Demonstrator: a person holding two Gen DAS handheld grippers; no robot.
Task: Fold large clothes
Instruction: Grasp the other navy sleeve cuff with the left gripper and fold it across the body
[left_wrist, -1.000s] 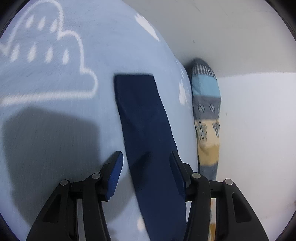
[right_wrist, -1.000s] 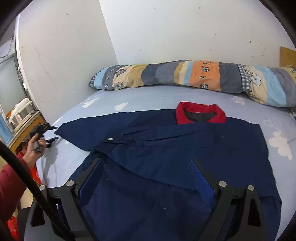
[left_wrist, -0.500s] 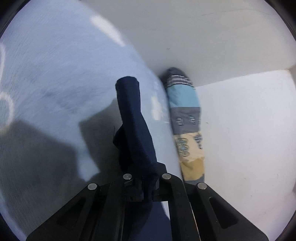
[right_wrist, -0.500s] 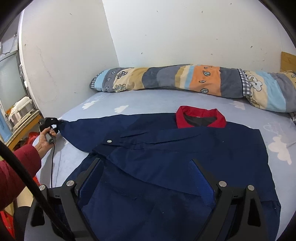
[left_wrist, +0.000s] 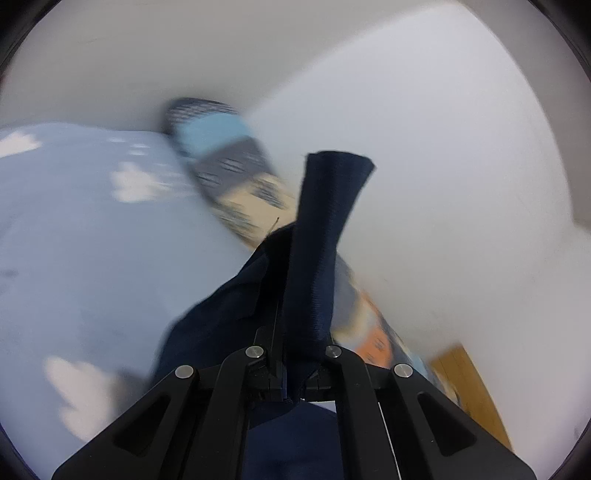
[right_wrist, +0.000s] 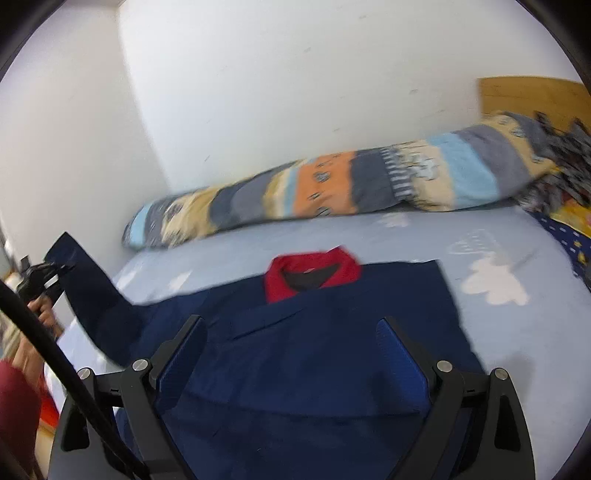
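A navy blue shirt (right_wrist: 314, 362) with a red collar (right_wrist: 310, 275) lies on the light blue bed sheet (right_wrist: 517, 332). My left gripper (left_wrist: 293, 369) is shut on the shirt's sleeve (left_wrist: 325, 236), whose cuff sticks up past the jaws. In the right wrist view the left gripper (right_wrist: 40, 277) holds that sleeve (right_wrist: 92, 302) raised off the bed at the left. My right gripper (right_wrist: 291, 369) is open and empty, hovering over the shirt's body.
A long striped patchwork bolster pillow (right_wrist: 332, 192) lies along the white wall at the back, also seen in the left wrist view (left_wrist: 229, 166). A wooden headboard (right_wrist: 528, 99) and a dark patterned blanket (right_wrist: 565, 229) are at the right.
My left gripper closed on the sleeve and lifted it off the bed, swinging it up and toward the shirt. My right gripper tilted and moved closer over the shirt, still open.
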